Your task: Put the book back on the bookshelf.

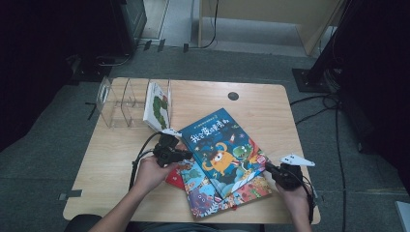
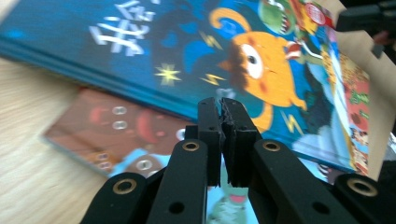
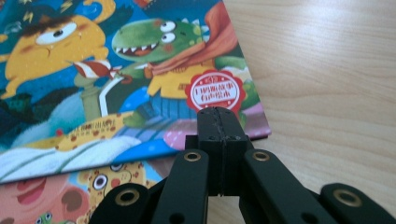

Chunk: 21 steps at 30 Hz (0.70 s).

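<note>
Left gripper view looks along my left gripper [image 2: 223, 108], whose jaws are pressed together with nothing between them, their tips at the near edge of the blue picture book [image 2: 224, 51]. That book lies on top of the pile; a red-brown book [image 2: 116, 128] pokes out from under it on the wooden table [image 2: 28, 154].

In the right gripper view my right gripper [image 3: 218, 119] is clenched too, empty, its tips at the blue book's corner [image 3: 140, 60] just below the round red sticker [image 3: 215, 91]. A second picture book [image 3: 56, 191] shows beneath that corner, and bare table [image 3: 327, 70] runs off to the side.

From the high view, my left gripper [image 1: 186, 154] sits at the left edge of the blue book [image 1: 222, 147] and my right gripper [image 1: 269, 168] at its right corner, one on each side. The book lies tilted across the colourful book [image 1: 212, 193] under it, near the middle of the table [image 1: 116, 159]. Farther back, a clear acrylic rack [image 1: 121, 104] holds one white book [image 1: 158, 108] standing upright in its right-hand slot.
</note>
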Tool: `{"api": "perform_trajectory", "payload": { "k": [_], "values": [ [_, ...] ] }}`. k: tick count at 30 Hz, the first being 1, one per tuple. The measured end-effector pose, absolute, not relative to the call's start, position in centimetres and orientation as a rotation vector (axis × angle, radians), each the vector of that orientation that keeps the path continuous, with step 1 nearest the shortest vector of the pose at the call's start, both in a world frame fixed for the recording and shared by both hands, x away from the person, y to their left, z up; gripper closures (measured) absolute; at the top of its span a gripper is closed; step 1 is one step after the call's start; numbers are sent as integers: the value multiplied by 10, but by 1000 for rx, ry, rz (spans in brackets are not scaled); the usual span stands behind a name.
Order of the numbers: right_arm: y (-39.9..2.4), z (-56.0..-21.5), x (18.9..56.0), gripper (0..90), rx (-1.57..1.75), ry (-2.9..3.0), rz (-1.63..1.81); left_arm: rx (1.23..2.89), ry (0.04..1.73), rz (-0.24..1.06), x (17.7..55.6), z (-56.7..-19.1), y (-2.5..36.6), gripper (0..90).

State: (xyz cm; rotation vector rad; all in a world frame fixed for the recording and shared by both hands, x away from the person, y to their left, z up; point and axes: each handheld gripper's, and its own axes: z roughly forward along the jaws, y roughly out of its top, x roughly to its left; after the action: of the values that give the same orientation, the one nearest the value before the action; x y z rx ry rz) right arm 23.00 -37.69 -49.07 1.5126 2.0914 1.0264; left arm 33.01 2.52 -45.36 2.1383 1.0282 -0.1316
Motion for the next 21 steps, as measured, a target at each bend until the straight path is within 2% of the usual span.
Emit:
{"api": "perform_trajectory", "payload": {
  "k": [9,21],
  "values": [
    [-376,-493,230,900,1510,2104,999,2110,1091,-97,342,-451,45,873],
    [-382,-497,250,900,1532,2081,977,2074,1188,-47,346,-455,71,868]
  ]
}}
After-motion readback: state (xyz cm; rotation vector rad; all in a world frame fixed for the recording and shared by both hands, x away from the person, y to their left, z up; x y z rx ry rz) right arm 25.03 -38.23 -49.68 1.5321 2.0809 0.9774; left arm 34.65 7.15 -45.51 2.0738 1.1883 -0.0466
